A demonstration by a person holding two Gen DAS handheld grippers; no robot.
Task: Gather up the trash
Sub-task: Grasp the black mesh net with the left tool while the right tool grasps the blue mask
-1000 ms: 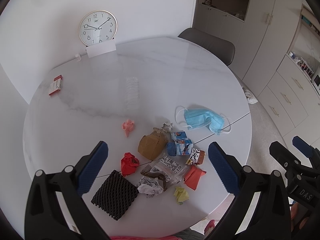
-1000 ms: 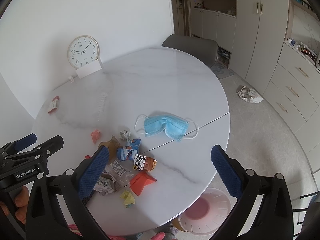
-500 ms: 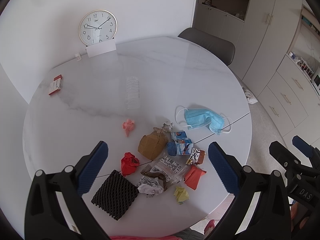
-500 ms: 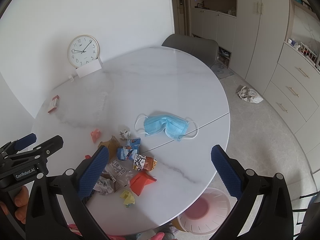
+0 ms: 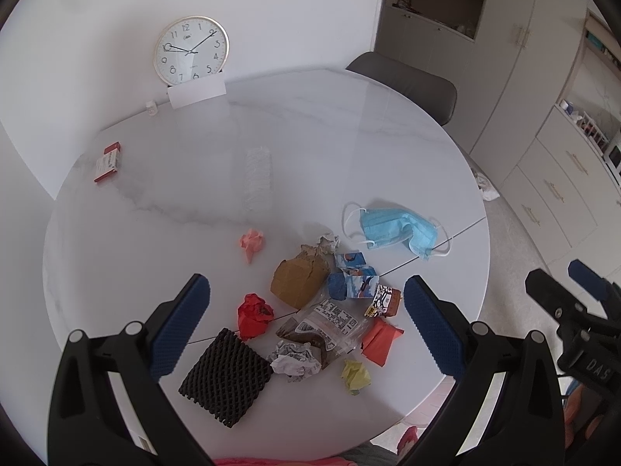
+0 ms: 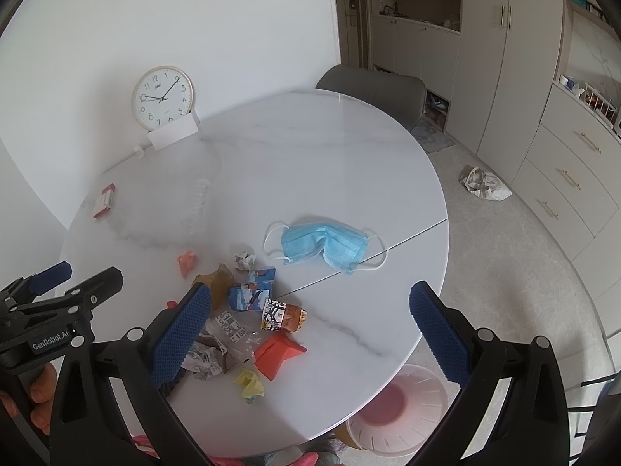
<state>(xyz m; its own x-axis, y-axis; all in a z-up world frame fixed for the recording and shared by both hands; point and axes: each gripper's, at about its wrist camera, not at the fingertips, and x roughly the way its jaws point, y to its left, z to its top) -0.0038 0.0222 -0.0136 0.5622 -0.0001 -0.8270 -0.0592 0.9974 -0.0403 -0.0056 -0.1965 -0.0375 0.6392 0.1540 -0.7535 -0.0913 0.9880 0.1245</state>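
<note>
The round white marble-look table (image 5: 310, 147) fills both views, a thin seam crossing it toward 3 o'clock. Only the right wrist view shows the pale pink perforated waste bin (image 6: 399, 407) on the floor under the table's edge at 5 o'clock. Only the left wrist view shows the whole black mesh foam sleeve (image 5: 227, 376), at 7 o'clock in the litter; in the right view a gripper finger hides most of it. One grey chair (image 5: 411, 85) stands at the table's far side near 1 o'clock, and one round white wall clock with a gold rim (image 5: 191, 50) leans at 11 o'clock behind a white card (image 5: 196, 94).

Both tools hang above the table's near edge. The left gripper (image 5: 306, 322) has its blue-padded fingers spread wide, holding nothing. The right gripper (image 6: 310, 330) is spread the same way, also empty.

The litter sits at the near middle of the table. There is one blue face mask (image 5: 396, 229) at 2 o'clock of the pile, one brown paper scrap (image 5: 299, 279), one clear printed plastic bag (image 5: 330, 322), two orange-red folded pieces (image 5: 378, 341), two blue printed cartons (image 5: 355, 281), one crumpled grey paper (image 5: 295, 361), one yellow paper ball (image 5: 355, 376) and one pink paper ball (image 5: 251, 242). A single red-and-white small box (image 5: 108, 163) lies well apart at 10 o'clock.
</note>
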